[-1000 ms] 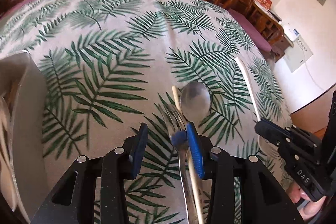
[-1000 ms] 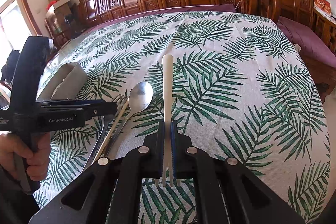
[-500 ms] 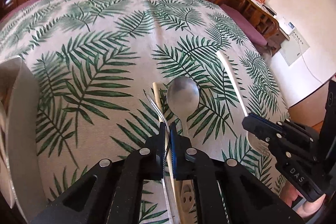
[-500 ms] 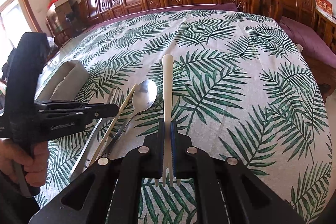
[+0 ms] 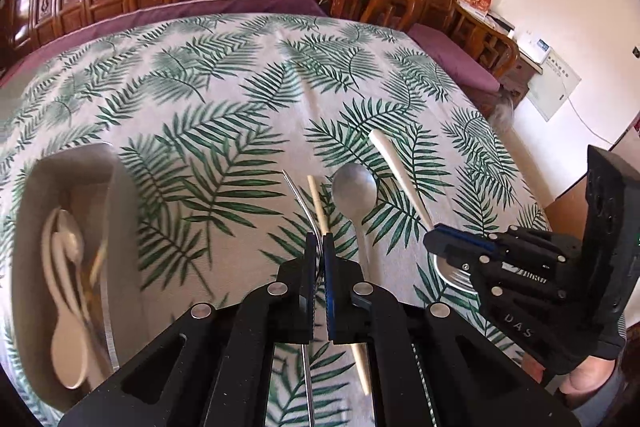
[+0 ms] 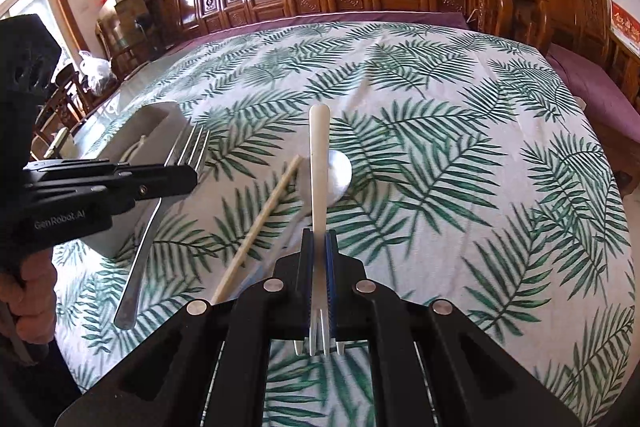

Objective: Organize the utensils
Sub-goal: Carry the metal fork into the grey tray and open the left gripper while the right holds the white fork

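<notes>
Steel fork, flat-handled with curved tines, is pinched edge-on in the closed left gripper, lifted off the palm-print tablecloth. Right gripper is clamped on a smooth white plastic fork, tapered handle forward. One wooden chopstick and a polished round-bowled spoon lie on the cloth. Pale bin holds white spoons.

White plastic fork being clamped by the right gripper, handle pointing away, tines toward the camera, metal spoon being partly hidden behind the fork, wooden chopstick lying left of it, metal fork being pinched by the left gripper farther left, beside a grey tray.
</notes>
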{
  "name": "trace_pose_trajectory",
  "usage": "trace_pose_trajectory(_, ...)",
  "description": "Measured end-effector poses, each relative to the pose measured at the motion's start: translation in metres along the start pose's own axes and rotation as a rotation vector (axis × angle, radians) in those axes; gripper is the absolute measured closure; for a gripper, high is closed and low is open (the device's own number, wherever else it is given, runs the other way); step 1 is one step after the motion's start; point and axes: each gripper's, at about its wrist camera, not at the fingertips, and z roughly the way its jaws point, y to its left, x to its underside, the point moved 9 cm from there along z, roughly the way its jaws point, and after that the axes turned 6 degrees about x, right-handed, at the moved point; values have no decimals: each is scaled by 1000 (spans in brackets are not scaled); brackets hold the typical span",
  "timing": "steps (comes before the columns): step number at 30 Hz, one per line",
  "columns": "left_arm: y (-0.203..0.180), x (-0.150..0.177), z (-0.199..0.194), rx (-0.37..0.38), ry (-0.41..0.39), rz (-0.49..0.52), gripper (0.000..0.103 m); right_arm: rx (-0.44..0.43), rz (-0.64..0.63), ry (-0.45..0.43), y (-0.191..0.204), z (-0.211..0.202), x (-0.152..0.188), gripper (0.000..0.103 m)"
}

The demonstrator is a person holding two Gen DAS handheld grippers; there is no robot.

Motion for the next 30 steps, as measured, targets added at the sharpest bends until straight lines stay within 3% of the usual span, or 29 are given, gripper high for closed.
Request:
trace_pose_trajectory(17,46,-4,-69,-1,-72,-10,101,-21,-27,-7,57,-11,2,96)
trace_pose_trajectory(30,116,-21,-106,-25,-137,-53,101,-35,-72,-18,99,-11,-2,96)
